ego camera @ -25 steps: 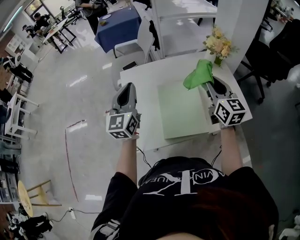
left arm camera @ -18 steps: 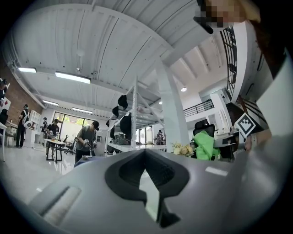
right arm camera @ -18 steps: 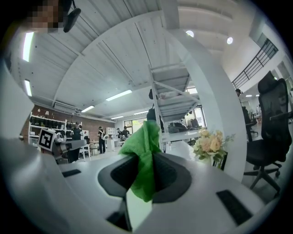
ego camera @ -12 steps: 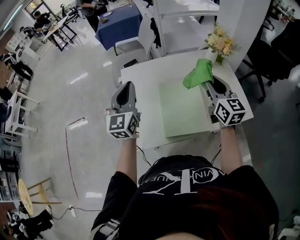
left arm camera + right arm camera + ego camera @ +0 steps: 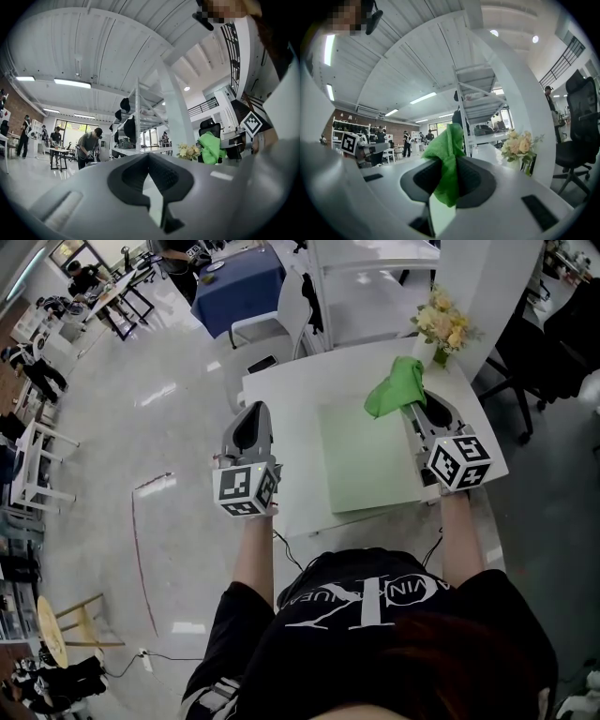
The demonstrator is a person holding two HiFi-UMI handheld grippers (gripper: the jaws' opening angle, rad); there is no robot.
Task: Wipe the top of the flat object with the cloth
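A pale green flat board (image 5: 366, 457) lies on the white table (image 5: 281, 418). My right gripper (image 5: 419, 409) is shut on a bright green cloth (image 5: 397, 386), which bunches out past its tips above the board's far right corner. In the right gripper view the cloth (image 5: 447, 159) hangs pinched between the jaws. My left gripper (image 5: 251, 418) is held off the table's left edge, shut with nothing in it; in its own view the jaws (image 5: 151, 180) meet with no gap.
A vase of pale flowers (image 5: 438, 326) stands at the table's far right corner, close behind the cloth. A white chair (image 5: 272, 329) sits beyond the table. A black office chair (image 5: 553, 352) is to the right. People work at desks far off at upper left.
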